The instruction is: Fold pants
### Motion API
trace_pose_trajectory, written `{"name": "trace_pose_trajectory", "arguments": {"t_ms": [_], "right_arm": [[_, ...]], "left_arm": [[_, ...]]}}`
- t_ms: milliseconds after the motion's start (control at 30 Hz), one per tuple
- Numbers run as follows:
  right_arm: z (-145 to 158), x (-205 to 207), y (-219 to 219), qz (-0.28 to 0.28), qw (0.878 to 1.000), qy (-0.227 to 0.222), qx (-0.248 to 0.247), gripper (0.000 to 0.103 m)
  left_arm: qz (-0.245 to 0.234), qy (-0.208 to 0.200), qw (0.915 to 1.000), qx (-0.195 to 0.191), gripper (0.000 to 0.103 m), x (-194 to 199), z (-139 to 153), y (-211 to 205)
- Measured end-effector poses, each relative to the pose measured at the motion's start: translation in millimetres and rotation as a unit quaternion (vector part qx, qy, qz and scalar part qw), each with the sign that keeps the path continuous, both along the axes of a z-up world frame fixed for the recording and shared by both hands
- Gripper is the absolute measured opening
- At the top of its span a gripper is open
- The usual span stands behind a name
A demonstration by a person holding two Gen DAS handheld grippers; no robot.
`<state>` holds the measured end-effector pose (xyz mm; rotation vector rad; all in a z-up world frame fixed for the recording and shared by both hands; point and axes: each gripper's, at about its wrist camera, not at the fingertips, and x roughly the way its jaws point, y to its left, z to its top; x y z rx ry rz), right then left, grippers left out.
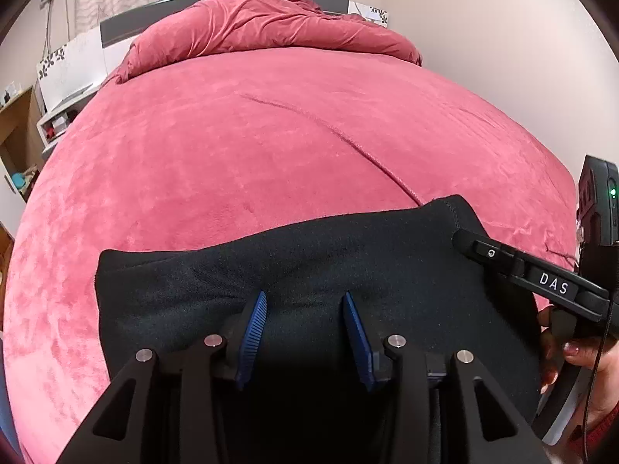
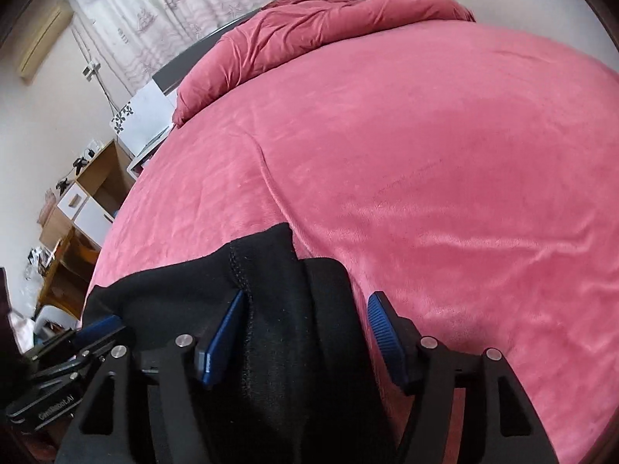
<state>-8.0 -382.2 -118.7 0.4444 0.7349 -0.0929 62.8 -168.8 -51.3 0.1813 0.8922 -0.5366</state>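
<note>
Claw (image 1: 305,301) over matte black pants (image 1: 193,282)

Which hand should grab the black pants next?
Probably the right. The right gripper has its fingers open around the pants' seamed corner, so it could pinch there. The left gripper is over flat cloth mid-panel, with no edge to grab.

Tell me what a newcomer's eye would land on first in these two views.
The big pink-red bedspread fills nearly everything, with a bunched red duvet at the far headboard end. On its near edge lies the folded black pants, dark against the pink. Both grippers hang over them, the left gripper and right gripper, blue pads apart.
</note>
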Motion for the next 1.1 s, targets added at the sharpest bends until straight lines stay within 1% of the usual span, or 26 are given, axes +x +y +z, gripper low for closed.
{"name": "trace_pose_trajectory", "arguments": {"t_ms": [100,267,333,400,433,467,567,700,867,900,967,1100], "right_arm": [[17,-11,10,-0.006,0.999,-0.016,-0.028,0.065],[49,-48,33,-0.017,0.995,-0.045,-0.087,0.061],[60,-62,41,-0.016,0.993,-0.055,-0.103,0.061],[68,-76,50,-0.008,0.992,-0.063,-0.110,0.059],[71,-82,56,-0.001,0.992,-0.062,-0.111,0.055],[72,-86,61,0.003,0.992,-0.059,-0.112,0.051],[71,-97,76,0.021,0.993,-0.051,-0.104,0.047],[68,-104,93,0.038,0.992,-0.049,-0.111,0.046],[62,-109,106,0.055,0.992,-0.039,-0.105,0.046],[61,-110,107,0.058,0.992,-0.034,-0.105,0.045],[58,-109,106,0.061,0.992,-0.018,-0.112,0.039],[46,-113,101,0.056,0.989,0.018,-0.134,0.037]], "left_arm": [[0.006,-0.002,1.0000,0.001,0.042,0,2,2],[0.031,0.020,0.9990,-0.027,0.042,-15,11,20],[0.035,0.024,0.9986,-0.032,0.042,-19,13,26],[0.040,0.025,0.9983,-0.036,0.042,-26,16,32],[0.041,0.026,0.9981,-0.038,0.042,-31,18,35],[0.043,0.027,0.9980,-0.039,0.042,-36,19,38],[0.046,0.033,0.9975,-0.042,0.042,-48,20,47],[0.054,0.034,0.9970,-0.043,0.042,-62,19,58],[0.063,0.030,0.9968,-0.038,0.042,-83,19,72],[0.065,0.030,0.9967,-0.039,0.042,-87,18,74],[0.064,0.029,0.9968,-0.037,0.042,-95,16,79],[0.045,0.032,0.9980,-0.031,0.042,-113,4,83]]}}
